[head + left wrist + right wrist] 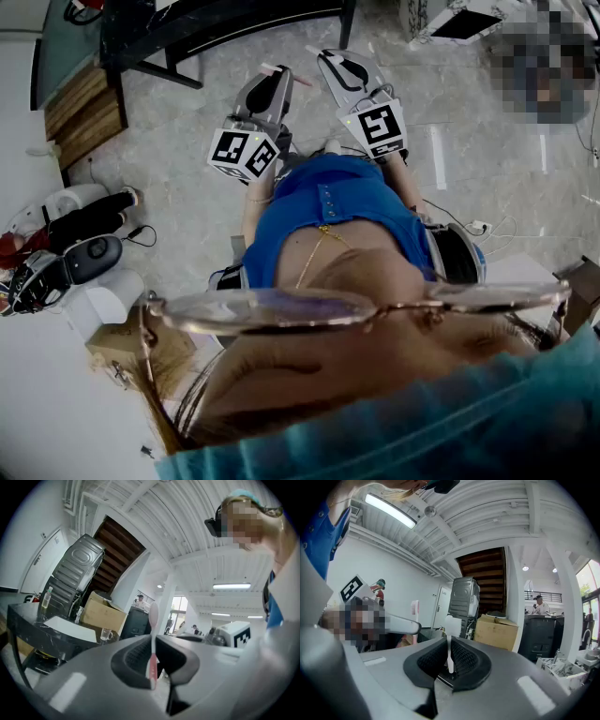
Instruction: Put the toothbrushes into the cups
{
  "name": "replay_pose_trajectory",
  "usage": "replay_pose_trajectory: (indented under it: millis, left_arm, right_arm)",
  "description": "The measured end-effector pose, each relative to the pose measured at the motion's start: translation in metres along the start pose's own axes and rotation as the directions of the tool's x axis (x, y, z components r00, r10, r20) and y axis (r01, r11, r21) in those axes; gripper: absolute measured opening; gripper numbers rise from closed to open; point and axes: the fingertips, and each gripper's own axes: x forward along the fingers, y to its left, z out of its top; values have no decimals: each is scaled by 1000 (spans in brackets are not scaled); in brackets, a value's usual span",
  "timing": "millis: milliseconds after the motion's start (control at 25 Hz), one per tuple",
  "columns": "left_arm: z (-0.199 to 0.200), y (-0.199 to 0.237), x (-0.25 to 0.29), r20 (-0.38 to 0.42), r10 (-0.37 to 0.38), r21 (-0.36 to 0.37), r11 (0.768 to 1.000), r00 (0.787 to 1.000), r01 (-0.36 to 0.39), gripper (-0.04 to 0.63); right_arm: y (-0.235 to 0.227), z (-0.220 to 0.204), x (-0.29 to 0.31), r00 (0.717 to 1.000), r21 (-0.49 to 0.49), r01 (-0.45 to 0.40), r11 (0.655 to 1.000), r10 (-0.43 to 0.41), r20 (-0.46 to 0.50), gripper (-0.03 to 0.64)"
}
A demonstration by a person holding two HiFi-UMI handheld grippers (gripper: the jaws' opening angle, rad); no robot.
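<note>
**Nearest, grippers.** Both grippers are carried level and close together at 12 o'clock of the person's torso, jaws pointing away from the body.

- The left gripper [277, 77] is clenched on a pink toothbrush [153, 620]. Its own view shows the handle pinched between the ribbed pads and the head rising past the jaw tips at 12 o'clock.
- The right gripper [333, 64] is likewise clamped on a white toothbrush [449, 637], with the handle trapped between the pads and the bristle head standing clear above them.

**Judgement on the hold.** Each brush is gripped on the handle with its length kept free of the jaws. This probably leaves an end that can be lowered into a cup without the pads fouling the rim. One brush per gripper suggests the two placements are meant to be made separately.

**Middle distance.** A small glass cup [106, 633] stands on a dark table [23, 620] at about 9 o'clock of the left jaws, well apart from them. Whether it is one of the intended cups cannot be told. No cup lies beneath either gripper in the head view (only pale floor).

**Far.** A cardboard box [101, 616] sits behind the cup.

**Status.** By appearance this is the carrying stage, with both brushes held and neither yet in a cup. The next move calls for bringing each gripper over a cup before the jaws are opened.
</note>
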Motion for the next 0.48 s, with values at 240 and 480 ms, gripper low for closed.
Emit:
replay_pose_trajectory:
  millis: [240, 480]
  left_arm:
    - [-4, -17, 6, 5, 14, 1, 1000, 1000, -14, 21]
    - [-14, -16, 3, 10, 48, 0, 999, 999, -48, 21]
  right_arm:
    - [-12, 1, -17, 999, 19, -4, 1000, 3, 38, 25]
    - [-15, -9, -24, 999, 25, -7, 1000, 6, 41, 25]
